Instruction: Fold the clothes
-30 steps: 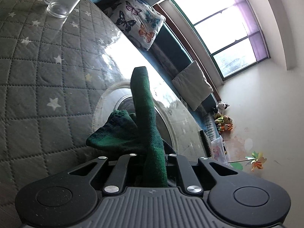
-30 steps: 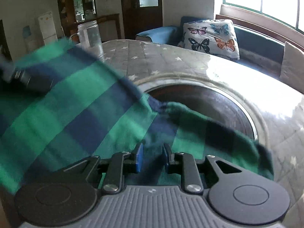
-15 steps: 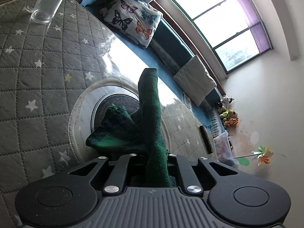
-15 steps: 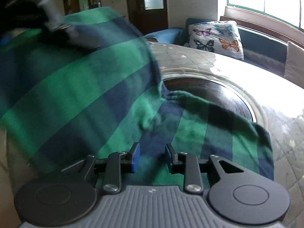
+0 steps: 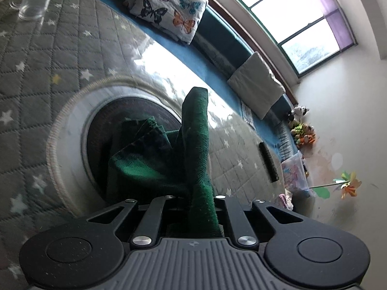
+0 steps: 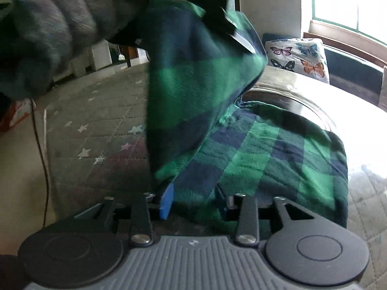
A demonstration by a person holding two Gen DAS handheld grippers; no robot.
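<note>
Plaid cloth [image 5: 196, 145] stays pinched in the left gripper [image 5: 202, 207]; only the right view shows the right gripper [image 6: 193, 203] opening around it.

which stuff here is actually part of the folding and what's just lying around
Part of the job:
- green plaid cloth
- left gripper, shut on a fold of it
- right gripper, jaws just been opening, cloth between them

Just lying about:
- clear glass
- butterfly pillow
- grey cushion
- black remote
- pinwheel
</note>
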